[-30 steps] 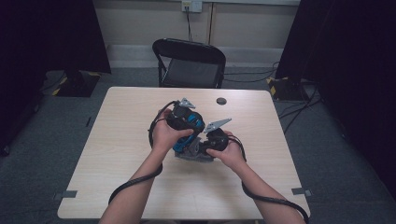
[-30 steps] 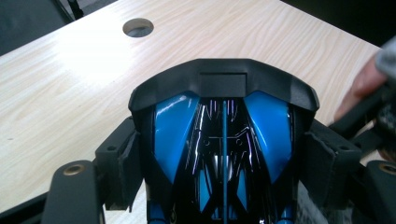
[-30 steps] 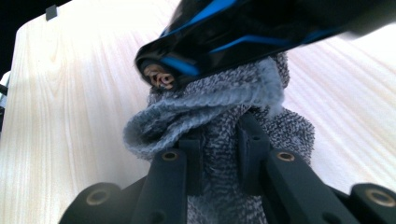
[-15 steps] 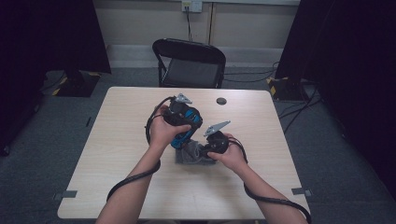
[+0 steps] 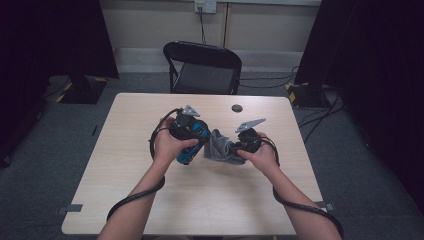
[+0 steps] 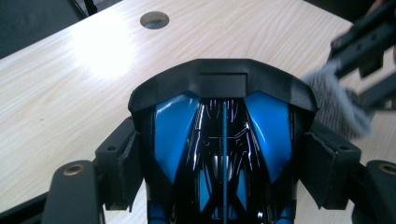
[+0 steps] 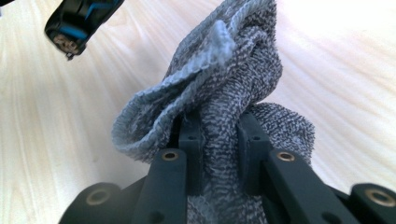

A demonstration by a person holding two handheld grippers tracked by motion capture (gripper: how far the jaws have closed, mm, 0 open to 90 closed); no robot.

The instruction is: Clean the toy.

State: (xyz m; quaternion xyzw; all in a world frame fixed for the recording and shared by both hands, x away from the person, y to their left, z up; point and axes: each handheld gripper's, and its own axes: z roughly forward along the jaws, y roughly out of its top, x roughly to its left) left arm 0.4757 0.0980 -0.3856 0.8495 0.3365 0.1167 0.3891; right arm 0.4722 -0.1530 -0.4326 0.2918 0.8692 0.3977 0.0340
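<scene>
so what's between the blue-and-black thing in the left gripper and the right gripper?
The grey cloth, shut in the right gripper, bunches beside the blue-and-black object. The high view shows it.

A pale wooden table (image 5: 125, 190) with a round hole (image 5: 236, 108) near its far edge; behind it a black folding chair (image 5: 202, 65); cables (image 5: 280, 82) trailing over grey carpet; dark curtains (image 5: 380, 75) either side.
</scene>
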